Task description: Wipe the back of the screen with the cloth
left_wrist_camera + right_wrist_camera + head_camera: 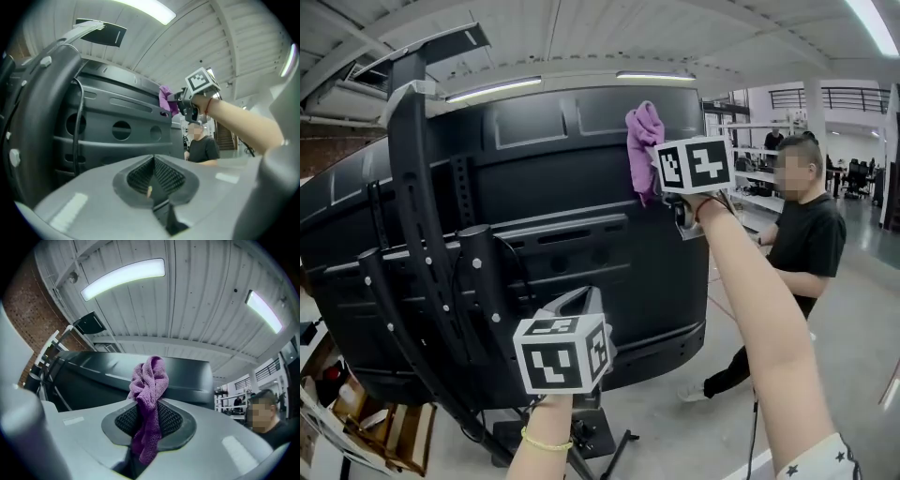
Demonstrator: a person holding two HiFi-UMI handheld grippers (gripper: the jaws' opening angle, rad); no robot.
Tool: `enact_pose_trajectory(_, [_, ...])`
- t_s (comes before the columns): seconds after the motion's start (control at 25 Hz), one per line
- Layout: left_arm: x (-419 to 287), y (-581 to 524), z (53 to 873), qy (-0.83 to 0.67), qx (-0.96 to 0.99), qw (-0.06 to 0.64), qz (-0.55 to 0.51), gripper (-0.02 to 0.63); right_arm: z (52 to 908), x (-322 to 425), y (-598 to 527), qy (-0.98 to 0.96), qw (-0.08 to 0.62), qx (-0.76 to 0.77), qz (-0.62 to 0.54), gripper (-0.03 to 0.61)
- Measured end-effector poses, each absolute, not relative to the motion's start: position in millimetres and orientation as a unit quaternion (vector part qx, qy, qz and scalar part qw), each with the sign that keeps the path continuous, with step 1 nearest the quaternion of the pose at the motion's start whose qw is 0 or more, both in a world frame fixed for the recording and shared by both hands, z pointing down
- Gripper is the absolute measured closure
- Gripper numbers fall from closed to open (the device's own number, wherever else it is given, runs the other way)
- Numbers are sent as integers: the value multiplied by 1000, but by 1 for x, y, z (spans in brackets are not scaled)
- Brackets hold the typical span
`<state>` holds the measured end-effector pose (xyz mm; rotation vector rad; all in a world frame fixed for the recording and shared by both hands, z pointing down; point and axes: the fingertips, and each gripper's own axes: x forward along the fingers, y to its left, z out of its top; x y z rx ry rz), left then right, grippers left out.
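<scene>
While the right claw (148,423) pinched the purple cloth (150,378) at the upper back of the screen (553,178), flat pressure and overlapping strokes seemed best. The left claw (153,182), closed on nothing, hung low beside the stand (408,187).

No readable text, labels, brands or numbers show anywhere.
</scene>
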<state>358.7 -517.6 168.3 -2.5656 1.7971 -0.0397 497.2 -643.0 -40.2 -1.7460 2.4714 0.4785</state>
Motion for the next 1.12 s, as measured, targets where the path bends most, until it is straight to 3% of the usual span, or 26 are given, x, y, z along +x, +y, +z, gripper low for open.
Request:
enact_pose_trajectory(0.24, [370, -522, 181, 572, -820, 2, -19, 606, -24, 585, -660, 752, 33, -643, 142, 515])
enact_pose_trajectory(0.4, [367, -519, 188, 575, -818, 1, -15, 606, -14, 611, -655, 718, 11, -676, 164, 515])
enact_pose_trajectory(0.52, [360, -511, 201, 579, -816, 6, -12, 606, 10, 609, -635, 731, 31, -662, 164, 515])
enact_pose_trajectory(0.64, [348, -501, 223, 590, -807, 16, -3, 606, 63, 583, -606, 773, 38, -614, 153, 515])
enact_pose_trajectory(0.96, [331, -479, 325, 602, -798, 7, -13, 606, 283, 457, -539, 860, -29, -499, 104, 515])
enact_pose_trajectory(1.12, [321, -474, 357, 614, -789, -12, -30, 606, 326, 376, -526, 893, -52, -433, 112, 515])
